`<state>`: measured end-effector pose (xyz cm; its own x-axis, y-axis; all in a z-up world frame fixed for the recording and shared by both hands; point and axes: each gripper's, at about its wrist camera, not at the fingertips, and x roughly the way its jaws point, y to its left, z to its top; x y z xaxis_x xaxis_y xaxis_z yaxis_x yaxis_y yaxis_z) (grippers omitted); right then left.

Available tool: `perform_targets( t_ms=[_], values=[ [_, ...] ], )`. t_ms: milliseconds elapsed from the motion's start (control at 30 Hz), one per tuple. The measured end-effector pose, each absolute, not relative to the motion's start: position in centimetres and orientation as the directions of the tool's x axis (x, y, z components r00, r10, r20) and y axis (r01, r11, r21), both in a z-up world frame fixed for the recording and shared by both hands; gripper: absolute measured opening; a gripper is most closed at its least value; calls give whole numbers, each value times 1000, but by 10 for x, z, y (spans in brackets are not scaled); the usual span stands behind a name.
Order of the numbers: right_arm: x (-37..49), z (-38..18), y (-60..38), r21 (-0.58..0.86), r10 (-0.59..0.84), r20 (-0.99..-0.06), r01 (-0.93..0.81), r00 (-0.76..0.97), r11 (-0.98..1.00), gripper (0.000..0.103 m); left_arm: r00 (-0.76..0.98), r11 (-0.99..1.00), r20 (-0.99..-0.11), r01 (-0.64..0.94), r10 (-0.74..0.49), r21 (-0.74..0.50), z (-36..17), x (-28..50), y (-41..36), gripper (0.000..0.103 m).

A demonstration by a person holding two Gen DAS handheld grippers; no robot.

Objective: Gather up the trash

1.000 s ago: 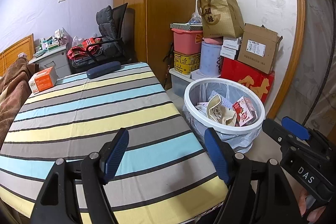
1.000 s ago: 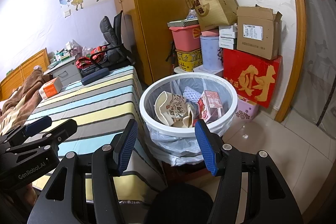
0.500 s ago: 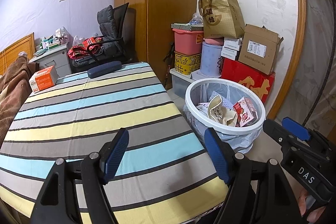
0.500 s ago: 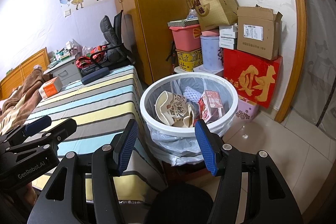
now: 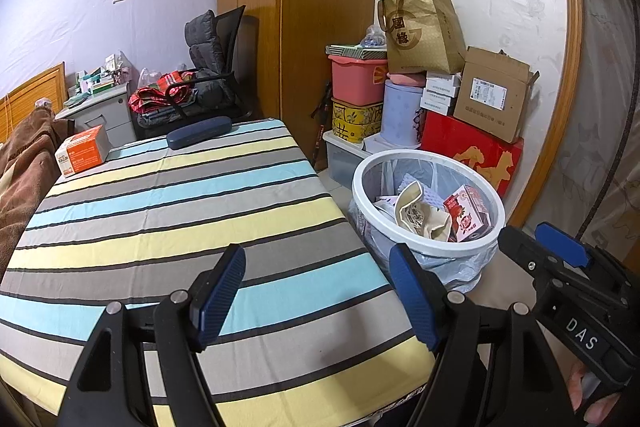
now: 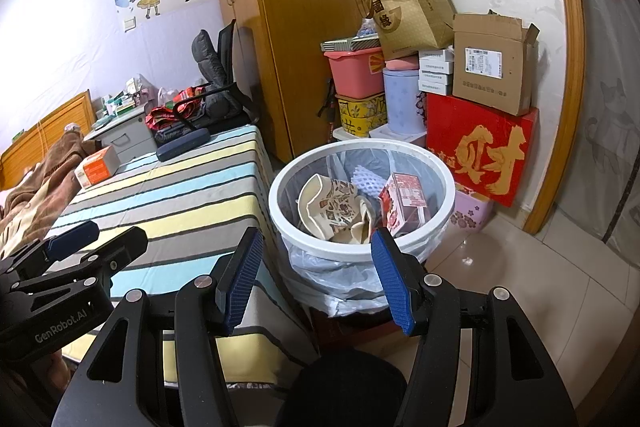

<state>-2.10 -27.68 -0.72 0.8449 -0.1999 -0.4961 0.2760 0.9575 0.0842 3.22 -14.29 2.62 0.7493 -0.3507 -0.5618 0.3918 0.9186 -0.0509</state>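
A white-rimmed trash bin (image 5: 404, 159) (image 6: 448, 203) with a clear liner stands on the floor right of the striped table (image 5: 168, 211) (image 6: 180, 195). It holds a crumpled beige paper bag (image 5: 420, 215) (image 6: 332, 205) and a red-and-white carton (image 5: 468, 213) (image 6: 404, 201). My left gripper (image 5: 318, 297) is open and empty above the table's near right corner. My right gripper (image 6: 316, 277) is open and empty, just in front of the bin. Each gripper shows in the other's view, the right one (image 5: 568, 291) and the left one (image 6: 72, 263).
An orange box (image 5: 82, 151) (image 6: 98, 167) and a dark blue case (image 5: 199, 132) (image 6: 183, 144) lie at the table's far end. Stacked boxes, tubs and a gold bag (image 5: 420, 35) stand behind the bin by the wardrobe (image 5: 304, 7). A brown blanket (image 5: 20, 167) lies left.
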Motion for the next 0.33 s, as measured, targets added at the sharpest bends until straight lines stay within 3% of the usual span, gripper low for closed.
perform_targets(
  t_ms=[333],
  values=[
    [-20,-8,-276,81,-197,-497,272,845,959,58,746,918,-566,394,-352,-53,26,33,-143,76]
  ],
)
